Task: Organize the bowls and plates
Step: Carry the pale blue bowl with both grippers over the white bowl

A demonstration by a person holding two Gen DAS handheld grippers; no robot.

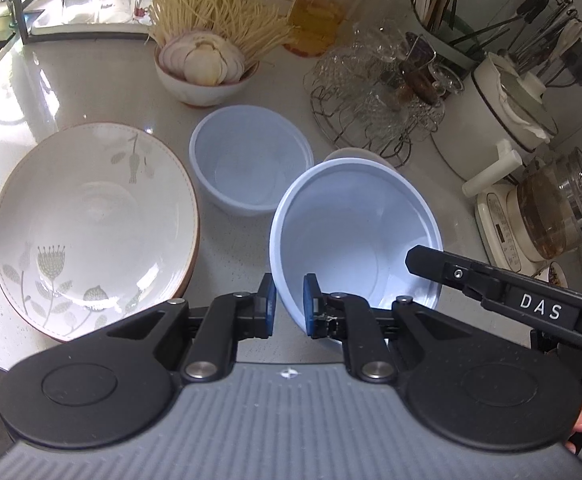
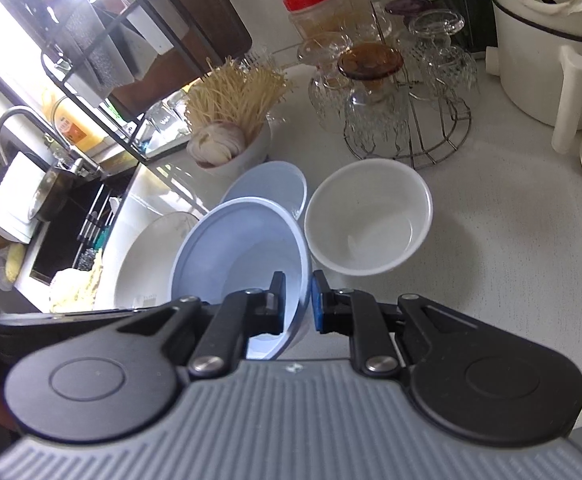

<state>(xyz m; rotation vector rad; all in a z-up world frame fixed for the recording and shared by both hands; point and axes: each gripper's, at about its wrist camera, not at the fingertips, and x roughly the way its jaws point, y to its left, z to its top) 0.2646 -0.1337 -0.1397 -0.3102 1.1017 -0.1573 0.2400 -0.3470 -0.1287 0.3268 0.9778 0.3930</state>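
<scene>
Both the left gripper (image 1: 290, 304) and right gripper (image 2: 295, 304) pinch opposite rims of one tilted blue bowl (image 1: 355, 236), lifted. Ahead of the fingers, a second blue bowl (image 1: 251, 160), white bowl (image 2: 367, 216) and floral plate (image 1: 91, 224) sit unstacked; most sorting remains.

At the lower centre of the frame, the rim of a tilted pale blue plastic bowl (image 2: 239, 256) is pinched between the fingers of the right gripper (image 2: 295, 304). A second pale blue bowl (image 2: 275, 188) is seen just behind it, and a white round bowl (image 2: 369, 216) just to its right. A large white plate (image 2: 147, 264) is partly hidden at left centre on the white speckled countertop (image 2: 491, 240).
</scene>
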